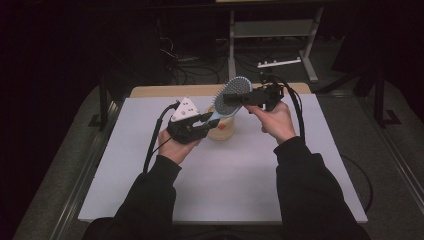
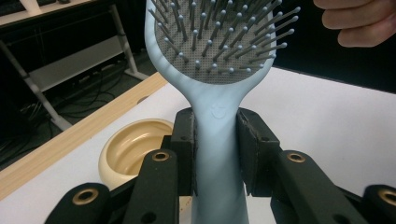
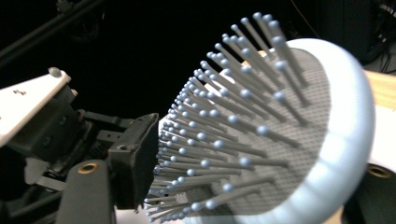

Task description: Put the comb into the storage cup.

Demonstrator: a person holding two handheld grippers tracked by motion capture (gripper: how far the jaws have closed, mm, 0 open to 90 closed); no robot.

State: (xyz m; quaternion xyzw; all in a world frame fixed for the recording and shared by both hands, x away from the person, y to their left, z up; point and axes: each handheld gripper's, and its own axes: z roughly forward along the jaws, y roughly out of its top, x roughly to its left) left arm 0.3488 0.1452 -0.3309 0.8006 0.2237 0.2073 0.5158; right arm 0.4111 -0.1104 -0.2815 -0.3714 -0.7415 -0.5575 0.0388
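Pale-blue plastic bristled hairbrush (image 1: 231,94) | we see left gripper (image 2: 215,154) clamping its handle | head points far-right between right gripper (image 1: 243,99) jaws, half-closed, grip unclear.

The light blue plastic hairbrush (image 2: 217,116) has a grey dotted pad with grey pins. The round cream bowl (image 2: 133,149) is tan inside. The flat surface (image 1: 240,170) is white with a light wood far edge. Both jaws are black.

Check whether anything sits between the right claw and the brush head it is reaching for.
Nothing visible does. The right claw already straddles the head of the pale blue plastic paddle hairbrush, one jaw against the bristle tips; the left claw clamps the handle.
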